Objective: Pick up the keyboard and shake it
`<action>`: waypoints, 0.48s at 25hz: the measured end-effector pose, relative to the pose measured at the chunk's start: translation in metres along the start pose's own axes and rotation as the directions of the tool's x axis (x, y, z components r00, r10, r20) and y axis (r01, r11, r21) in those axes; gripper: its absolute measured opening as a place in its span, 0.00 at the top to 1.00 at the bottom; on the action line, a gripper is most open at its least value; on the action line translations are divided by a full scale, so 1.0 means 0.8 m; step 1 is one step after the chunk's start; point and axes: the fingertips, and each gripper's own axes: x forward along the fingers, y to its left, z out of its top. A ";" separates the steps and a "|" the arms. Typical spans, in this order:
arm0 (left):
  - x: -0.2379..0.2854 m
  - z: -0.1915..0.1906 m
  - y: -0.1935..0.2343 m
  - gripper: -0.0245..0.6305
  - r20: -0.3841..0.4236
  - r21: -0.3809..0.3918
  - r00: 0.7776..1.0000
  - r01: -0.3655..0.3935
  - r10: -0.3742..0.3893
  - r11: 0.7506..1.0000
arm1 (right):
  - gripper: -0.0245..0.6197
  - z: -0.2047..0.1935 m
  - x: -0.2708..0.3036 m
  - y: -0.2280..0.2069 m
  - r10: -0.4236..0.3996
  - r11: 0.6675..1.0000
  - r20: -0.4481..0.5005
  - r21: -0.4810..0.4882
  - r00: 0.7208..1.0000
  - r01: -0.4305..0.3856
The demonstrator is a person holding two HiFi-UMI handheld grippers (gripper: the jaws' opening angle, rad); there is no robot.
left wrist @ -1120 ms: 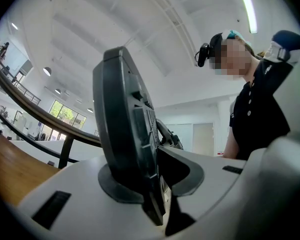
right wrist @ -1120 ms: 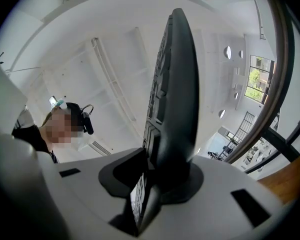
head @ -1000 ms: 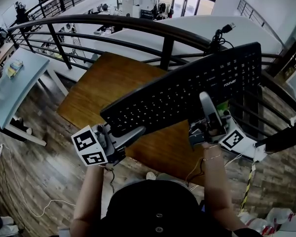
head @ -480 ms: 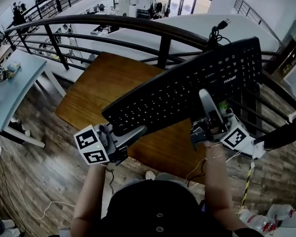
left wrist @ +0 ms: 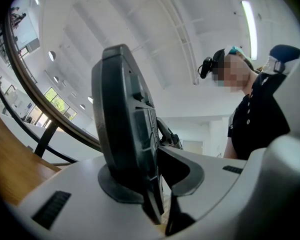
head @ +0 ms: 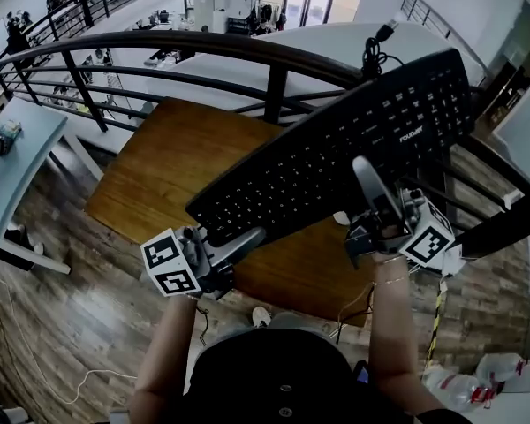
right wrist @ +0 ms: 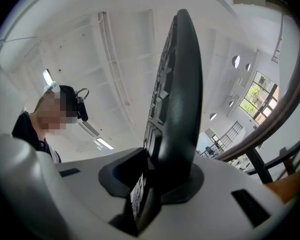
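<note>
The keyboard [head: 336, 148] hangs in the air above the table [head: 159, 166], slanting up toward the railing [head: 203, 42]; the left gripper [head: 238, 241] is clamped on its near left edge, the right gripper [head: 368, 184] on the near edge further right, one jaw on the keys, one beneath; a grip toward each end should stop the long board twisting when shaken.

You're on an upper gallery of a big open office or lab building: a curved dark railing [head: 203, 40] skirts the far edge of your wooden desk [head: 177, 157], plank floor [head: 66, 321] underfoot, workstations [head: 163, 18] and glass doors [head: 305, 3] on the level below, strip lights [left wrist: 249, 21] on a high white ceiling [left wrist: 115, 14]
</note>
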 end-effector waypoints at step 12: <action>0.026 -0.041 -0.002 0.80 0.075 -0.143 0.995 0.071 -0.060 0.987 | 0.80 0.006 -0.020 0.001 -0.086 0.994 -0.112 -0.075 0.990 0.078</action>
